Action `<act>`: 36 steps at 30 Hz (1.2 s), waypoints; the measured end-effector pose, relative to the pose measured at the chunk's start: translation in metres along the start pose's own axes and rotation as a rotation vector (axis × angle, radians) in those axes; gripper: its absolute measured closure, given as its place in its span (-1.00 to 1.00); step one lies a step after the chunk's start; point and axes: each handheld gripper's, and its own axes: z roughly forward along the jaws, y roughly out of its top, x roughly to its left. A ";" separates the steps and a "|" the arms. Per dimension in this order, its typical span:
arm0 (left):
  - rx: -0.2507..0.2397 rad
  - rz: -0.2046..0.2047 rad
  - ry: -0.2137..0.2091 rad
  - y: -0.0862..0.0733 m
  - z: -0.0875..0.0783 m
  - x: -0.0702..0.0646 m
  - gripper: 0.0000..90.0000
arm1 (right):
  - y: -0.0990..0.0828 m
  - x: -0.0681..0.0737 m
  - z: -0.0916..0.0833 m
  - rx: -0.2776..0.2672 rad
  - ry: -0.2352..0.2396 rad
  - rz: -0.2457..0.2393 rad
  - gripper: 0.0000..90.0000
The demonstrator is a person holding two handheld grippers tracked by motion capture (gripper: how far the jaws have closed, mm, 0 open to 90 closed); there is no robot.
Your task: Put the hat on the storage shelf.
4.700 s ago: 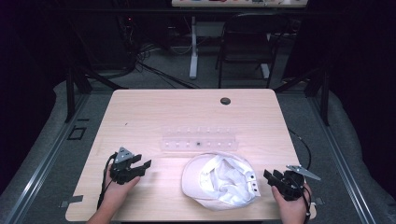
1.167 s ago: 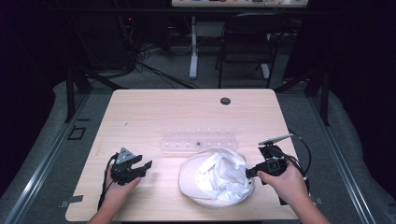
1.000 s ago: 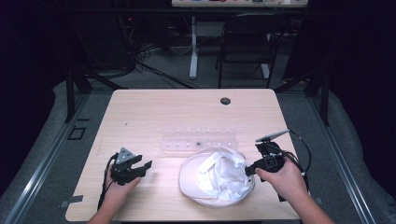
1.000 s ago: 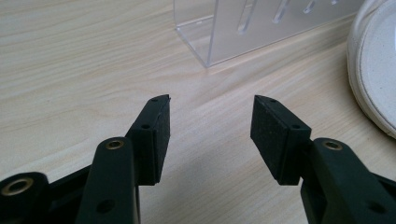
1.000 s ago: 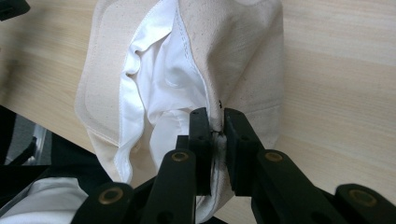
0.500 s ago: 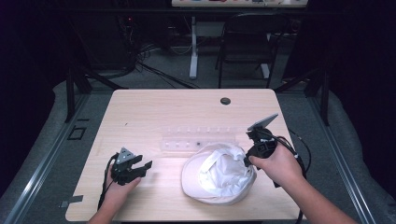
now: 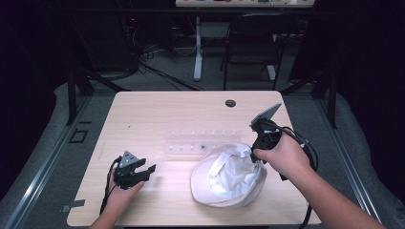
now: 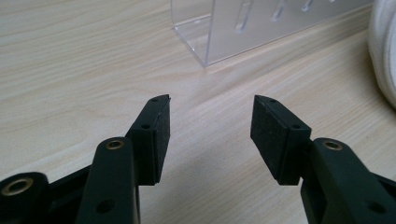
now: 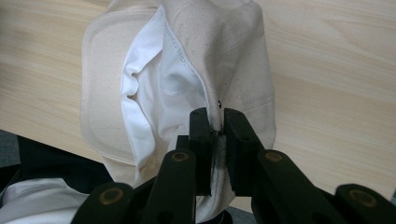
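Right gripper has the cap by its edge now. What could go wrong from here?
The right gripper pinches only a thin fold of the cap edge, so the fabric may slip free if pulled hard. The clear plastic rack sits just behind the cap, and a drag could knock it. The left gripper rests open, steadying nothing.

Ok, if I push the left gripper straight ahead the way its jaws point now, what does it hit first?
Probably the clear acrylic rack. The left gripper is open over bare table, and the rack's near corner lies ahead, slightly right of centre. The white cap sits well off to the right.
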 end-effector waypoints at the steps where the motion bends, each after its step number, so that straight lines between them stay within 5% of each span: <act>1: 0.002 0.002 0.000 0.000 0.000 0.000 0.07 | 0.002 -0.002 -0.006 0.018 -0.007 0.006 0.83; 20: 0.008 0.002 -0.005 0.000 0.000 -0.001 0.07 | 0.014 0.008 -0.040 0.023 0.008 0.026 0.83; 36: 0.010 0.009 -0.005 0.000 0.000 -0.001 0.07 | 0.015 -0.004 -0.047 0.045 0.257 0.105 0.83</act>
